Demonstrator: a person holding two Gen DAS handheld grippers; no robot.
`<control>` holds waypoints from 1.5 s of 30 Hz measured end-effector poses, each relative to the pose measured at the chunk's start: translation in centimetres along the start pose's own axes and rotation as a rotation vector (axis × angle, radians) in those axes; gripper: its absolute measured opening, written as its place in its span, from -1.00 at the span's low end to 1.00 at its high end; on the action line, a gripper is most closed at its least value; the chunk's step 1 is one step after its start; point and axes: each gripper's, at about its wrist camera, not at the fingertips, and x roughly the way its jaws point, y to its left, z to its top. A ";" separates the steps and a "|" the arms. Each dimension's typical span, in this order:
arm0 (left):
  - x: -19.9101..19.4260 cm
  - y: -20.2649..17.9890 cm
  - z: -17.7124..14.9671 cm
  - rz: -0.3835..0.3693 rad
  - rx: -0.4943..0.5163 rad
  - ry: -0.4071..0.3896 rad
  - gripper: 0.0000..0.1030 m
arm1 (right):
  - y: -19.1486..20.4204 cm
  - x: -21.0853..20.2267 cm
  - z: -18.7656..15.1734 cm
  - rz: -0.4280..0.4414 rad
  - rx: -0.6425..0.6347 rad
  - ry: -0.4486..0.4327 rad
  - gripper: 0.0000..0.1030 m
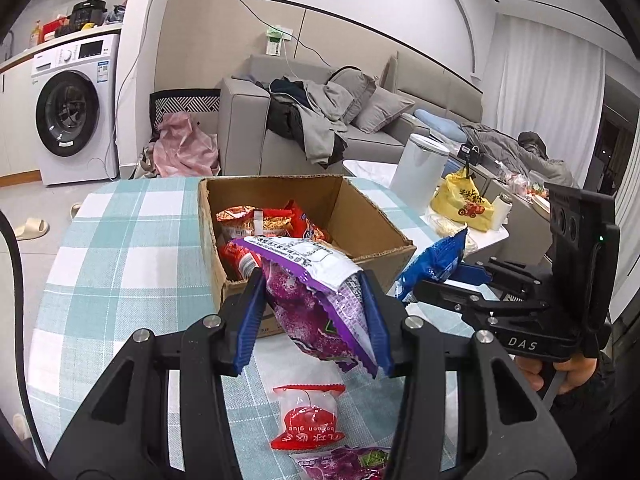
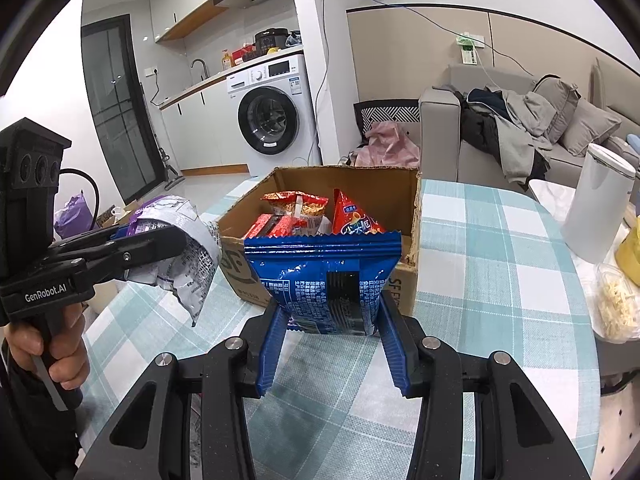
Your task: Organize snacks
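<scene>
Cardboard box [image 1: 360,216] sits just beyond both grippers. Left gripper [image 1: 316,316] clamps purple packet [image 1: 312,304]; right gripper [image 2: 332,320] clamps blue packet [image 2: 324,276], upright, near box's front wall.

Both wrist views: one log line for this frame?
left hand-held gripper: shut on purple snack bag | right hand-held gripper: shut on blue snack bag | both near cardboard box, not yet inside | red packet on table

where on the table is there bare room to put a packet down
Bare cloth lies left of the cardboard box out to the table edge, and right of it toward the white canister. It is crowded near the red packet and inside the box.
</scene>
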 end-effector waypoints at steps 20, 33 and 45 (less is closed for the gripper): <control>-0.1 -0.9 2.2 0.019 0.010 -0.018 -0.16 | 0.4 -0.8 2.8 -0.019 0.017 -0.040 -0.12; 1.6 -0.6 4.6 0.039 0.011 -0.029 -0.16 | 0.3 -0.4 4.4 -0.016 0.039 -0.043 -0.12; 4.4 0.2 6.4 0.075 0.004 -0.026 -0.16 | 0.1 0.7 5.7 0.000 0.061 -0.023 -0.12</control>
